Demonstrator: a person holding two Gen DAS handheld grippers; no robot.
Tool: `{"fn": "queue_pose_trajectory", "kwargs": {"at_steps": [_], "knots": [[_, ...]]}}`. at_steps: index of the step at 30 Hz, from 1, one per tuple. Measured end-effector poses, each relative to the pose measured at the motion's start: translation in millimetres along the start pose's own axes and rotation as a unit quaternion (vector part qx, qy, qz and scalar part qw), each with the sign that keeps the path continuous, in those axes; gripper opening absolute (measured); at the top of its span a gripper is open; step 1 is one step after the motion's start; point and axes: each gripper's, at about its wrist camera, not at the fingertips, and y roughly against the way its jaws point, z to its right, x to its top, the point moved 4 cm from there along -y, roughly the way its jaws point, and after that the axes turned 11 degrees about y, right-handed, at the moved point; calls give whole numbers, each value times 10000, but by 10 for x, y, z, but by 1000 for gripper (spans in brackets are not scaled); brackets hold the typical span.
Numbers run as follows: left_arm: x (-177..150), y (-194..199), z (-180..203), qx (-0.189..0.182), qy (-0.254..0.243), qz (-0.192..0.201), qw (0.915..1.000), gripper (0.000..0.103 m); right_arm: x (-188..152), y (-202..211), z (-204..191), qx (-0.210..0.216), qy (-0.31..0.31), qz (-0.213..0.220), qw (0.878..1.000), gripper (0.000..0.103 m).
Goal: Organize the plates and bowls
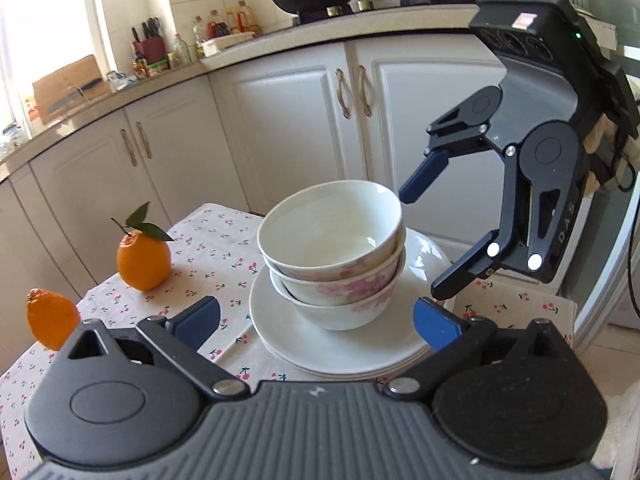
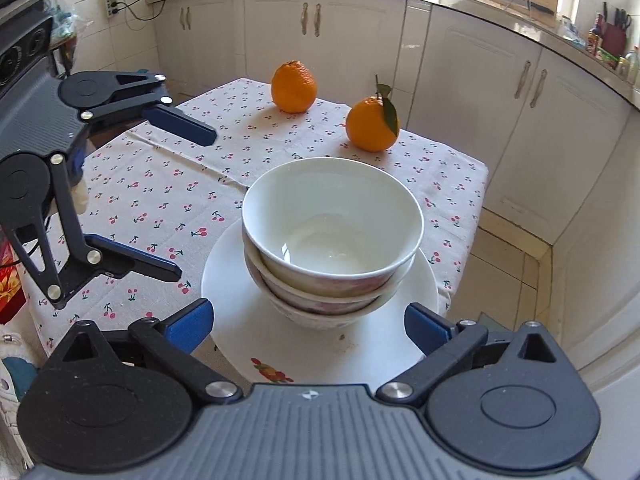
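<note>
White kitchen cabinets [image 2: 472, 92] wrap around the room behind a small desk [image 2: 160, 184] covered in a cherry-print cloth, with two oranges [image 2: 294, 86] sitting toward its far side. My stack of bowls [image 2: 332, 240], three nested together, stands in the middle of the plates [image 2: 240, 304], which are themselves piled flat near the desk's front edge. My left gripper [image 1: 316, 320] is spread wide with nothing between its blue pads, and my right gripper [image 2: 308, 326] is likewise spread and empty; each hangs just off the stack on its own side, touching nothing. I judge the stacking itself done, since bowls sit on plates in one tidy tower, so what remains is either to back both hands away cleanly or to shift the whole pile. Moving it would call for gripping the plate rims from both sides at once and keeping them level, since the bowls could slide. The bowls are glossy white inside with pink floral outsides; the top one leans slightly. A fruit motif shows on the top plate's near rim.
</note>
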Motion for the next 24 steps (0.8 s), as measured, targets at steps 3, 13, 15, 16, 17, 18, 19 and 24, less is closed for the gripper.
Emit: {"fn": "queue_pose_trajectory", "kwargs": {"at_steps": [3, 13, 15, 16, 17, 18, 19, 24], "knots": [[-10, 207, 69, 432, 140, 246, 9987, 103, -9, 119, -54, -297, -458, -71, 9985, 103], [-129, 670, 161, 1364, 1528, 571, 9771, 102, -192, 349, -256, -1575, -2205, -53, 9626, 103], [-156, 709, 175, 1675, 1695, 576, 9695, 102, -230, 372, -348, -1701, -2435, -19, 9549, 103], [-193, 739, 187, 1882, 1752, 517, 9650, 102, -243, 390, -402, -1767, -2524, -19, 9514, 103], [-206, 748, 189, 2029, 1806, 441, 9614, 102, -251, 409, -452, -1872, -2603, -15, 9472, 103], [-228, 748, 190, 2178, 1879, 348, 9571, 102, -249, 428, -505, -1960, -2656, -14, 9440, 103], [-251, 761, 194, 2283, 1950, 288, 9534, 102, -245, 454, -563, -2013, -2676, -5, 9423, 103], [-350, 893, 185, 2491, 2318, 171, 9402, 102, -188, 567, -815, -2212, -2644, 122, 9386, 103]]}}
